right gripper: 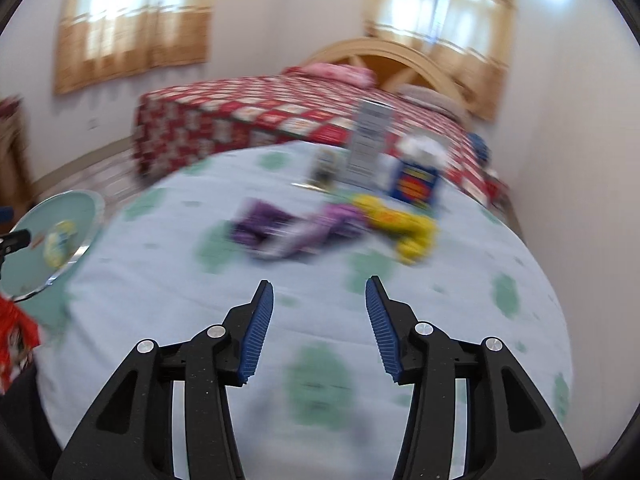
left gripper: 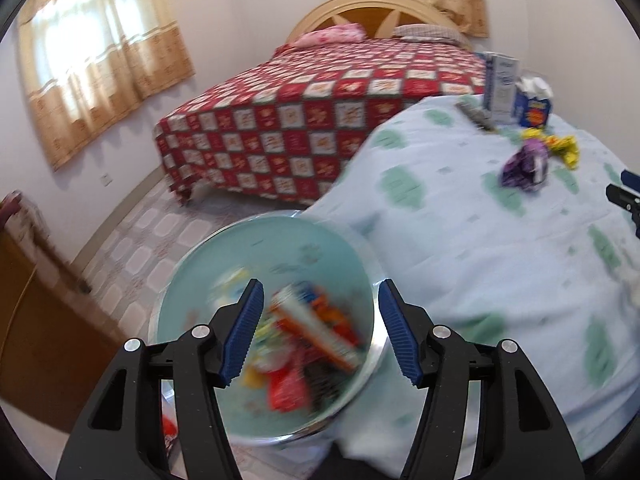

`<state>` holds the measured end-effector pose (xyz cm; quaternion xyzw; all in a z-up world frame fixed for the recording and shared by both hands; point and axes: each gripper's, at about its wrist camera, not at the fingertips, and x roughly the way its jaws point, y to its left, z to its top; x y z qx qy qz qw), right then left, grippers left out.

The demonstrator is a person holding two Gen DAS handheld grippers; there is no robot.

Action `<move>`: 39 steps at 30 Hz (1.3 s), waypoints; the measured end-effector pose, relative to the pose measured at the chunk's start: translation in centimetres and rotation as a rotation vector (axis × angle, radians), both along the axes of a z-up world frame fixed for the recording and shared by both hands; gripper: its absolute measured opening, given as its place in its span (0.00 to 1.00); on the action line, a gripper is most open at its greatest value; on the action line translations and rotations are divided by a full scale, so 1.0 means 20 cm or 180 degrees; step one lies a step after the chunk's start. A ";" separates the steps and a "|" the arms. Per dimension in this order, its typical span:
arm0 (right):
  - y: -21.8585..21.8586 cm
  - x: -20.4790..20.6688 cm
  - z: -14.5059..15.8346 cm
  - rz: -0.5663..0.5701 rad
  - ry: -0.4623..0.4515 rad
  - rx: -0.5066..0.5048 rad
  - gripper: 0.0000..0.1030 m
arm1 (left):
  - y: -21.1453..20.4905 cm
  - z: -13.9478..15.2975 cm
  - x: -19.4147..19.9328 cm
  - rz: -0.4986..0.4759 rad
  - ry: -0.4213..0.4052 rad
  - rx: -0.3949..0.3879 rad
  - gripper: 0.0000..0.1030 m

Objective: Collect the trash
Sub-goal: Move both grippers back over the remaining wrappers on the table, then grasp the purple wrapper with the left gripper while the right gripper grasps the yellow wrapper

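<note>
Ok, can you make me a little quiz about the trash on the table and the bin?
1. True or false: the light blue bin already has wrappers in it.
2. Which wrapper lies nearer the blue and white carton: A purple wrapper, B yellow wrapper?
3. Fill in: the right hand-held gripper holds ____.

Key: 1 true. 2 B. 3 nothing; it is open above the tablecloth.
</note>
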<state>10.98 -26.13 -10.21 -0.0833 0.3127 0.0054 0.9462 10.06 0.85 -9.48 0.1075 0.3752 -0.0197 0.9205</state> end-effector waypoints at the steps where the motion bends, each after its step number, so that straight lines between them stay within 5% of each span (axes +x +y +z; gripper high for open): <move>1: -0.09 0.00 0.00 -0.0134 -0.0005 0.0023 0.47 | -0.07 0.00 0.03 -0.0055 0.0007 -0.0013 0.58; 18: -0.91 -0.13 -0.08 -0.1126 0.0031 0.0302 0.53 | -0.92 -0.02 0.49 -0.0600 0.0134 -0.0098 0.62; 35: -0.97 -0.18 -0.11 -0.1143 -0.0016 0.0391 0.58 | -0.97 -0.10 0.57 -0.0634 0.0300 -0.0110 0.62; 36: -0.96 -0.17 -0.11 -0.1135 -0.0012 0.0388 0.58 | -0.98 -0.11 0.58 -0.0648 0.0314 -0.0117 0.59; 39: -0.93 -0.13 -0.07 -0.1080 -0.0016 0.0382 0.58 | -0.99 -0.15 0.63 -0.0737 0.0526 -0.0229 0.23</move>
